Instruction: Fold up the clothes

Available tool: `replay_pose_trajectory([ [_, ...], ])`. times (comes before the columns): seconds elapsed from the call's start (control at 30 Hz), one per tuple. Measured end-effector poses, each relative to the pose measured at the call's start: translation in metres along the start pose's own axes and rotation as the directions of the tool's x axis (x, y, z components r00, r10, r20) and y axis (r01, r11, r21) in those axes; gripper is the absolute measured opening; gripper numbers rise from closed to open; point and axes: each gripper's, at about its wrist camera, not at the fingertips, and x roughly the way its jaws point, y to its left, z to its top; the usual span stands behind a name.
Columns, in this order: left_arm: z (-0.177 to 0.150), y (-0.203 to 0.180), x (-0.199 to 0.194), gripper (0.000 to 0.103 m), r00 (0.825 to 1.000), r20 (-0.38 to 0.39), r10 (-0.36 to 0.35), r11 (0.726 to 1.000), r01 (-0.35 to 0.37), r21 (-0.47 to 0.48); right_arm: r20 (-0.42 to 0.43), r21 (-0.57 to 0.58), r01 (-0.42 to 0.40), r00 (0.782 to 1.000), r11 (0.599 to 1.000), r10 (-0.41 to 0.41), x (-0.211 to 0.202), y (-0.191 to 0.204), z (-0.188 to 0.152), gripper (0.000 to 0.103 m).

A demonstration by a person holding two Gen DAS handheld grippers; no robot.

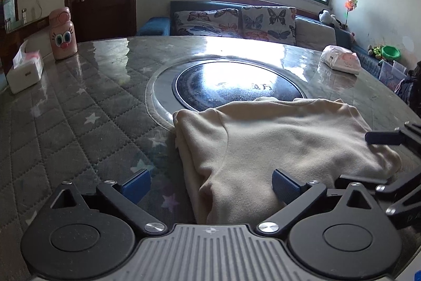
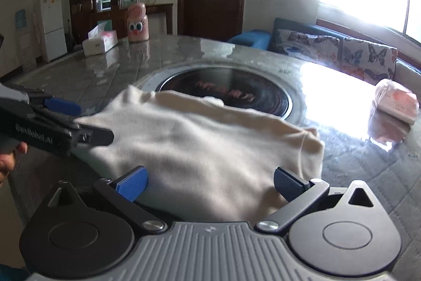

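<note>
Cloth (image 1: 276, 144) lies sideways on the worktop (image 1: 79, 96), just ahead of both wide, empty tools, left tool (image 1: 210, 188) and right tool (image 2: 210, 187).

Folded garment (image 1: 276, 138) on the table (image 1: 79, 109)

It overlaps the centre disc (image 1: 236, 86); bottle (image 1: 63, 33) and tissue box (image 1: 25, 70) stand at the far-left edge, packet (image 1: 340, 59) far right.

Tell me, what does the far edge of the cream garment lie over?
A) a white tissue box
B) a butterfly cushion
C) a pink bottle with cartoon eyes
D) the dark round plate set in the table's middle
D: the garment overlaps the near rim of the round plate, while the tissue box and bottle stand far off to the left.
</note>
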Motion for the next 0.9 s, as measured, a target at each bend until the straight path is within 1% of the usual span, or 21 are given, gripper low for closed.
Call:
replay_pose_trajectory([
  [0.2,0.001,0.0,-0.011,0.103,1.0,0.021,-0.011,1.0,0.012,-0.012,0.01,-0.007,-0.006,1.0,1.0,0.006,-0.009,0.002,-0.001,0.103],
  [0.33,0.0,0.0,-0.017,0.103,0.999,0.027,-0.027,0.999,0.028,-0.036,0.008,-0.011,-0.012,1.0,1.0,0.012,-0.013,0.005,-0.002,0.103],
  [0.63,-0.003,0.001,-0.031,0.103,0.999,0.05,0.004,1.0,-0.003,-0.026,0.01,-0.031,-0.034,0.999,0.999,0.034,-0.026,0.012,-0.005,0.103],
  [0.8,-0.005,0.001,-0.031,0.103,0.999,0.025,0.037,0.999,-0.037,-0.018,0.009,-0.067,-0.052,0.999,0.996,0.053,-0.03,0.021,-0.006,0.103],
  [0.9,-0.008,0.0,-0.031,0.103,0.999,0.012,0.04,0.999,-0.04,-0.023,0.006,-0.084,-0.066,0.998,0.994,0.067,-0.032,0.026,-0.007,0.103],
])
